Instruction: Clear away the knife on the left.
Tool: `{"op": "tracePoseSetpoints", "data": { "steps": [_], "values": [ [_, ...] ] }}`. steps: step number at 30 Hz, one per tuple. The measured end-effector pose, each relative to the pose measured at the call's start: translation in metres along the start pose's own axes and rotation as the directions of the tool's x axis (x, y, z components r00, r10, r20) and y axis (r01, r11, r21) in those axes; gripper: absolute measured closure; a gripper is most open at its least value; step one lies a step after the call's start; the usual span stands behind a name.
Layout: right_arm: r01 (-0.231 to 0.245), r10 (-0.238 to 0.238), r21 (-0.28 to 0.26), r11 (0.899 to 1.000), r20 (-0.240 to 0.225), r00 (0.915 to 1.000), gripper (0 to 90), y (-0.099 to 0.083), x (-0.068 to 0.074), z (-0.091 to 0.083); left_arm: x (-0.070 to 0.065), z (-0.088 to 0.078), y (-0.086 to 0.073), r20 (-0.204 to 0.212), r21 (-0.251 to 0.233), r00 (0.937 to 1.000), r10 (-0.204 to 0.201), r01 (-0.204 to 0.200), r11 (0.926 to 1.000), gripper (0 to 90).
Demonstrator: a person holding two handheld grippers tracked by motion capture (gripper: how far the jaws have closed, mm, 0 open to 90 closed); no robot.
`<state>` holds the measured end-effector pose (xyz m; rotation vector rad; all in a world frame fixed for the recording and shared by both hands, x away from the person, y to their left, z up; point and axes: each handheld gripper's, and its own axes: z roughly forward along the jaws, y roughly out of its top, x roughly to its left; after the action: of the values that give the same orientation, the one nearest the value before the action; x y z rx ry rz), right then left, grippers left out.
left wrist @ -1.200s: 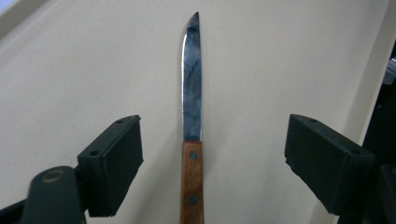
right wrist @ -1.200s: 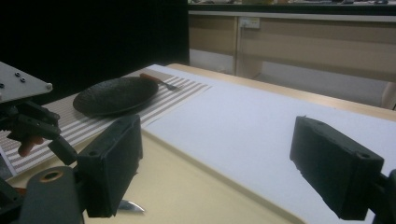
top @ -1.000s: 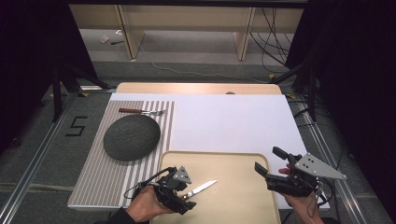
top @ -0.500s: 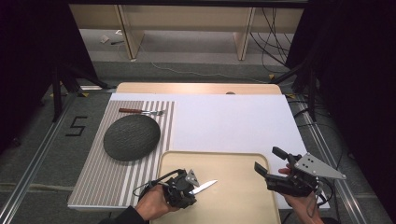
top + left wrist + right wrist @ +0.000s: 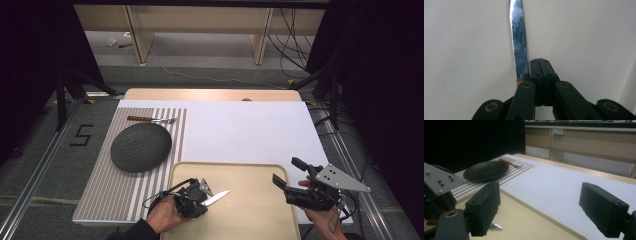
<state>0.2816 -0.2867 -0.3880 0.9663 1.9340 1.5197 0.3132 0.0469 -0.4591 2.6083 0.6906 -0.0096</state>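
Knife (image 5: 217, 196) lies flat on the tray (image 5: 250, 220), in the tray's 8 o'clock area. Its blade points to about 2 o'clock in the high view, and the handle end sits under the left gripper (image 5: 202, 195).

Left gripper's jaws have just been closing. In the left gripper view they meet pad to pad with nothing visible between them. The blade (image 5: 519, 50) runs straight out toward 12 o'clock, just beside the left jaw and touching or nearly touching its edge. The brown handle tip shows at that jaw's base. Cannot tell whether any part of the knife is pinched lower down.

Right gripper (image 5: 286, 172) hovers at the tray's 3 o'clock edge, aimed toward 10 o'clock. Its jaws stand wide with nothing in them, well apart from the knife. In the right gripper view the blade tip (image 5: 495, 226) shows behind its left jaw.

Dark plate (image 5: 141, 147) sits on the striped mat (image 5: 115, 195) at 10 o'clock from the tray. A fork (image 5: 150, 119) lies just past the plate at 12 o'clock.
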Motion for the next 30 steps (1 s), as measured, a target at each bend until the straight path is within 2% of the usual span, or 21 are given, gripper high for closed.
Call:
{"op": "tracePoseSetpoints", "data": {
  "steps": [16, 21, 30],
  "values": [
    [0.002, -0.002, -0.001, 1.000, -0.002, 1.0000, 18.1, 0.000, 0.000, 0.000, 0.019, -0.007, -0.007, -0.056, -0.003, 0.9948, -0.085, 0.085, 0.9964, 89.3],
    [0.001, -0.001, 0.000, 1.000, -0.002, 1.0000, 18.1, 0.000, 0.000, 0.000, 0.024, -0.009, -0.009, -0.073, -0.010, 0.9912, -0.110, 0.109, 0.9939, 89.3],
    [0.002, -0.002, 0.000, 1.000, -0.002, 1.0000, 18.1, 0.000, 0.000, 0.000, 0.034, -0.014, -0.014, -0.116, -0.019, 0.9801, -0.161, 0.160, 0.9870, 89.3]
  ]
}}
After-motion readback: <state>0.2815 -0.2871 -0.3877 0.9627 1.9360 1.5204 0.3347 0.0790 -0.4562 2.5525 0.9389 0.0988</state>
